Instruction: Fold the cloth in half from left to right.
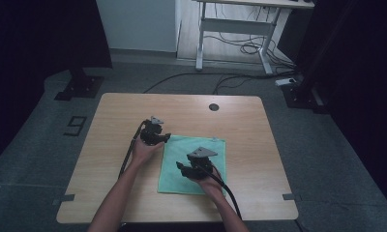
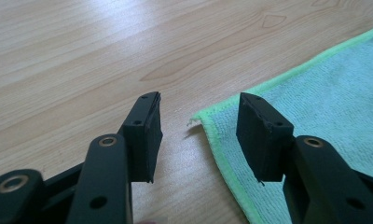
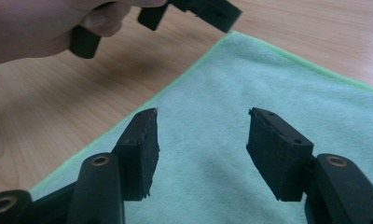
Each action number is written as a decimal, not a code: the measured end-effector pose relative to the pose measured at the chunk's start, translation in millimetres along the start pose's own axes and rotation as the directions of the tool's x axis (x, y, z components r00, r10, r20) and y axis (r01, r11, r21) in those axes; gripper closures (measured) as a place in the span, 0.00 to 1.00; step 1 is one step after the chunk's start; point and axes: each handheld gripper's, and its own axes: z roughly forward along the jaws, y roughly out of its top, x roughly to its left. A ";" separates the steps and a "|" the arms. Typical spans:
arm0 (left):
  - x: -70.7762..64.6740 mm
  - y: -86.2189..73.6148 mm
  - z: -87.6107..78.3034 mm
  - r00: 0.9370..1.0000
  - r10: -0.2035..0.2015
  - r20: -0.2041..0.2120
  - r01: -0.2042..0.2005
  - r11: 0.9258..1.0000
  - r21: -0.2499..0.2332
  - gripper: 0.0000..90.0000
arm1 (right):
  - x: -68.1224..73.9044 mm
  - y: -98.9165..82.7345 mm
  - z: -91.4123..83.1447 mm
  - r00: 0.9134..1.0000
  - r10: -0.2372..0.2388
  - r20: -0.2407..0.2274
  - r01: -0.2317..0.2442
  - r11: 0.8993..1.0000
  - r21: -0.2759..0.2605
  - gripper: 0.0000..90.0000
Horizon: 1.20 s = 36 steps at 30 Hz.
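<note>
A light green cloth (image 1: 194,165) lies flat on the wooden table (image 1: 114,125), towards the near middle. My left gripper (image 1: 166,138) is at the cloth's far left corner. In the left gripper view its jaws stand open around that corner (image 2: 204,119), and neither pad touches it. My right gripper (image 1: 180,167) hovers over the cloth's left part, pointing left. In the right gripper view its jaws are open with bare cloth (image 3: 250,79) between them, and the other hand with its gripper (image 3: 194,9) shows at the top.
A dark round grommet (image 1: 214,107) sits in the table near its far edge. Beyond the table stand a white desk frame (image 1: 235,29) with cables on the floor and dark stand bases (image 1: 78,87) at both sides.
</note>
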 end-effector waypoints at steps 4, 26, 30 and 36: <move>2.6 -2.5 9.0 1.000 -0.013 -0.006 0.013 1.000 0.010 0.56 | 5.1 -4.0 1.9 1.000 -0.005 -0.015 0.005 1.000 0.003 0.48; -8.7 -6.5 22.2 0.999 0.038 0.027 -0.039 0.998 0.051 0.90 | 26.7 -9.5 -3.1 0.997 -0.023 -0.068 0.023 1.000 0.000 0.48; -11.2 -6.5 20.1 0.999 0.045 0.025 -0.046 0.997 0.060 0.95 | 33.5 -10.9 -5.7 0.996 -0.030 -0.088 0.030 1.000 -0.002 0.49; -10.6 -9.4 11.5 0.999 0.035 0.024 -0.036 0.998 0.053 0.96 | 51.5 -16.8 -9.4 0.989 -0.049 -0.140 0.050 0.999 0.001 0.51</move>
